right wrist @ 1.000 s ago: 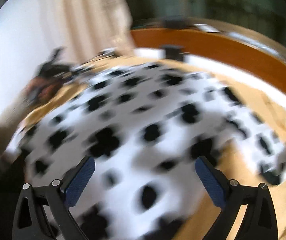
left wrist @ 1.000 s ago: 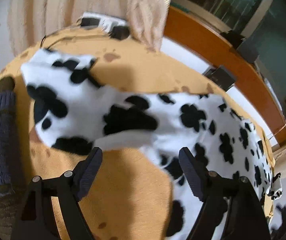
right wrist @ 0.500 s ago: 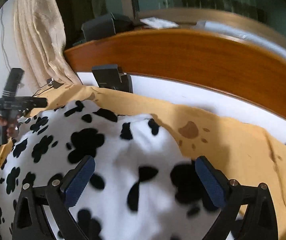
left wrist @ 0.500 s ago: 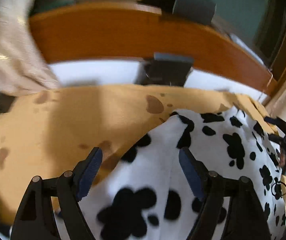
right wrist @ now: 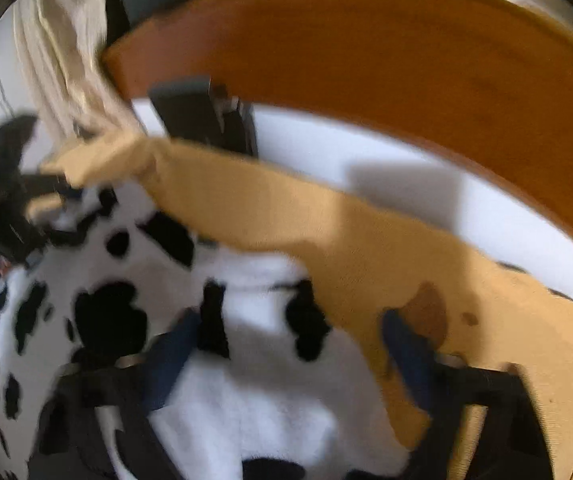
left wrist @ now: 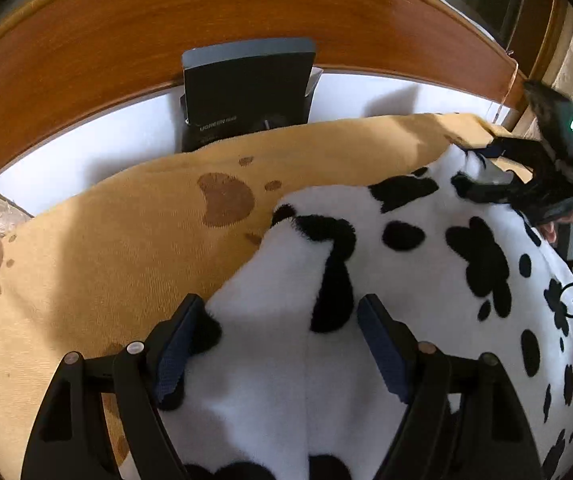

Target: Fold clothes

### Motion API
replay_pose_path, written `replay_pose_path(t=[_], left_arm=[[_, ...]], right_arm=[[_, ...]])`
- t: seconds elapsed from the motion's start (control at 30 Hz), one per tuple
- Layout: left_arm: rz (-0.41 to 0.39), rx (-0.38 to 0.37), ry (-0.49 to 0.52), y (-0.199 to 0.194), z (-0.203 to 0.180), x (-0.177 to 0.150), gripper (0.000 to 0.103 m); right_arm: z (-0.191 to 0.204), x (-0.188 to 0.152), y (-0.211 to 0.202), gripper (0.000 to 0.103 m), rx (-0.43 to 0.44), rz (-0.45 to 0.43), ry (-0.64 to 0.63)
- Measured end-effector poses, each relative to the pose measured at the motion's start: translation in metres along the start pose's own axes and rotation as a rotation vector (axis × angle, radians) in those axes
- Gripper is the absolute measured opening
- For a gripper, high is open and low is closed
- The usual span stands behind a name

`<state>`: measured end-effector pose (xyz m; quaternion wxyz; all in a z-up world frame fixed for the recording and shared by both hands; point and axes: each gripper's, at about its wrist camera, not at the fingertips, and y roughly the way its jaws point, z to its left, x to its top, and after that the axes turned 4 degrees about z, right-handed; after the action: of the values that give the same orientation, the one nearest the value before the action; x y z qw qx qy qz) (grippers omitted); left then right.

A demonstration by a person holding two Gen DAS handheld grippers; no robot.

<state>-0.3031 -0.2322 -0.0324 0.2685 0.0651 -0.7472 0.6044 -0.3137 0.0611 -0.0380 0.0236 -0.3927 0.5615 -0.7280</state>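
Both tools reached the garment (left wrist: 406, 248), right closing.

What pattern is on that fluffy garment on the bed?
White fleece garment with black paw-print spots, clearest in the left wrist view.

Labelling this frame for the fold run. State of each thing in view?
Spotted fleece garment: spread flat on the yellow blanket, not yet folded.
Yellow blanket: laid out under the garment.
Left gripper: open, garment's edge between its fingers.
Right gripper: closing, garment's edge between its fingers.
Black box: leaning against the headboard.
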Motion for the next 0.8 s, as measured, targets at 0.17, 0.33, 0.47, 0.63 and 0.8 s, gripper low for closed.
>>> replay_pose_path(t=[0.17, 0.33, 0.47, 0.63, 0.8], left_arm=[[-0.049, 0.052, -0.020, -0.007, -0.009, 0.000, 0.029], [-0.090, 0.235, -0.008, -0.007, -0.026, 0.018, 0.009], [-0.093, 0.324, -0.025, 0.005, -0.029, 0.031, 0.009], [-0.093, 0.392, -0.017, 0.019, -0.031, 0.028, 0.016], [-0.095, 0.447, -0.092, 0.004, -0.013, 0.020, 0.072]], right_arm=[[0.014, -0.005, -0.009, 0.025, -0.026, -0.033, -0.023], [0.025, -0.001, -0.033, 0.016, -0.163, -0.133, -0.025], [0.026, 0.008, -0.028, 0.016, -0.261, -0.127, -0.018], [0.017, 0.006, -0.004, 0.016, -0.258, -0.042, 0.013], [0.001, 0.003, -0.009, 0.070, -0.267, -0.044, 0.089]])
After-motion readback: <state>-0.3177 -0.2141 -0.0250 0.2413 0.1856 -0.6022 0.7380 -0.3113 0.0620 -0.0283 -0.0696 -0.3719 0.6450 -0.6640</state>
